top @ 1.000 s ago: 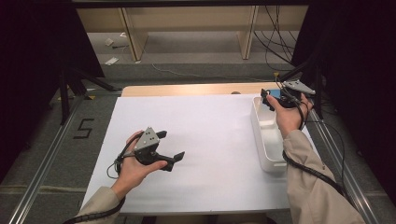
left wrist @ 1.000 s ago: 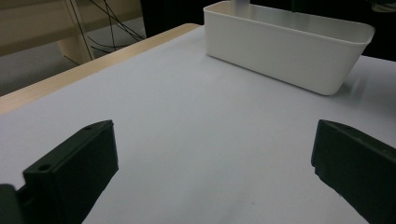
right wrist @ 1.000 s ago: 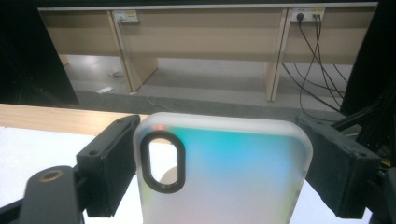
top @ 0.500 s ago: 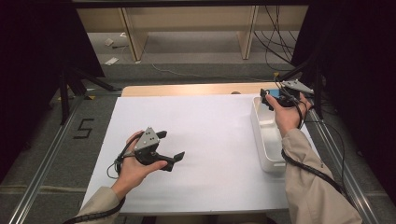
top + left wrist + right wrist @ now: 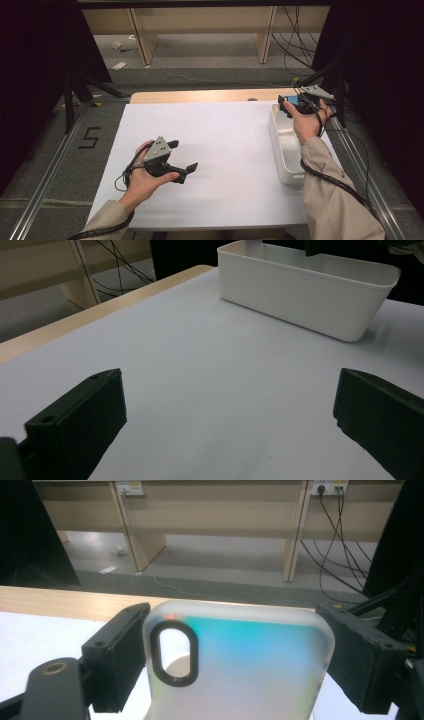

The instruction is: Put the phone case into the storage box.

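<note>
A frosted phone case (image 5: 250, 665) with a teal-to-white tint and a black-ringed camera cutout stands upright between the jaws of my right gripper (image 5: 235, 630), which is shut on its two long edges. From above, that gripper (image 5: 294, 104) hovers over the far end of a white plastic bin (image 5: 280, 150), and the case shows as a small blue patch (image 5: 293, 99). My left gripper (image 5: 182, 156) rests low over the white table sheet (image 5: 225, 140) at the near left. Its jaws (image 5: 225, 405) stand wide open with nothing between them.
The white bin (image 5: 300, 295) lies along the right edge of the sheet. A strip of wooden tabletop (image 5: 200, 95) borders the far side. Beyond it are shelf legs and cables on the floor. Metal rails (image 5: 45, 185) run along both sides of the table.
</note>
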{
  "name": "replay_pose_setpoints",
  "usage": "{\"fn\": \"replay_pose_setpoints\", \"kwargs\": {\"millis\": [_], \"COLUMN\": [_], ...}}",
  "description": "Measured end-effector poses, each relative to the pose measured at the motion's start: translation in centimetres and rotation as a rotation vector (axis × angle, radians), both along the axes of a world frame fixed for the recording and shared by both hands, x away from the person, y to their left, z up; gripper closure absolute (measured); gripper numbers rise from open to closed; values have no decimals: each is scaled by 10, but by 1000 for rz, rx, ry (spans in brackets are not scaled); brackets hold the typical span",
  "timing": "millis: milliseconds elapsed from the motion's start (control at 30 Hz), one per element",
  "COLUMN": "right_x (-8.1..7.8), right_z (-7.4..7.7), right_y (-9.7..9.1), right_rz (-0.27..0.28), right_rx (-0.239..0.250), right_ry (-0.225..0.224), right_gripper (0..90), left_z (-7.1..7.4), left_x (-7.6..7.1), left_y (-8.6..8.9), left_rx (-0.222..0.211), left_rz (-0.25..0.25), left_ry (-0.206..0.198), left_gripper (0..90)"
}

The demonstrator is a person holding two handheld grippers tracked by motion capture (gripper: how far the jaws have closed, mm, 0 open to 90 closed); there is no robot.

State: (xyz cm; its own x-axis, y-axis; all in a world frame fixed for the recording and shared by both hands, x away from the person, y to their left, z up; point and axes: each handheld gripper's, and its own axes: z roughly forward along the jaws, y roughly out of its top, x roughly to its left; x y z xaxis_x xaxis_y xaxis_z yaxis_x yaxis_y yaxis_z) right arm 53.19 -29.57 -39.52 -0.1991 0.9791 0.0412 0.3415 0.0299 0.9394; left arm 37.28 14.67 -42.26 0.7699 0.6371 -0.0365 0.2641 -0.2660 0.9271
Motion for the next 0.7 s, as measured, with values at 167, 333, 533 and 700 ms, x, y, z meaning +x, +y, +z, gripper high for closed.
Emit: {"fn": "replay_pose_setpoints", "kwargs": {"millis": [167, 333, 533, 700], "right_x": [2, 3, 6, 8], "right_z": [-1, -2, -4, -7], "right_y": [0, 0, -1, -1], "right_rz": [-2, -4, -7, -10], "right_rx": [-4, -10, -14, -17], "right_ry": [7, 10, 17, 27], "right_gripper": [182, 181, 181, 182], "left_z": [0, 0, 0, 0], "left_x": [0, 0, 0, 0], "left_y": [0, 0, 0, 0], "left_rx": [0, 1, 0, 0], "left_rz": [0, -1, -1, -1], "left_ry": [0, 0, 0, 0], "left_gripper": [0, 0, 0, 0]}}
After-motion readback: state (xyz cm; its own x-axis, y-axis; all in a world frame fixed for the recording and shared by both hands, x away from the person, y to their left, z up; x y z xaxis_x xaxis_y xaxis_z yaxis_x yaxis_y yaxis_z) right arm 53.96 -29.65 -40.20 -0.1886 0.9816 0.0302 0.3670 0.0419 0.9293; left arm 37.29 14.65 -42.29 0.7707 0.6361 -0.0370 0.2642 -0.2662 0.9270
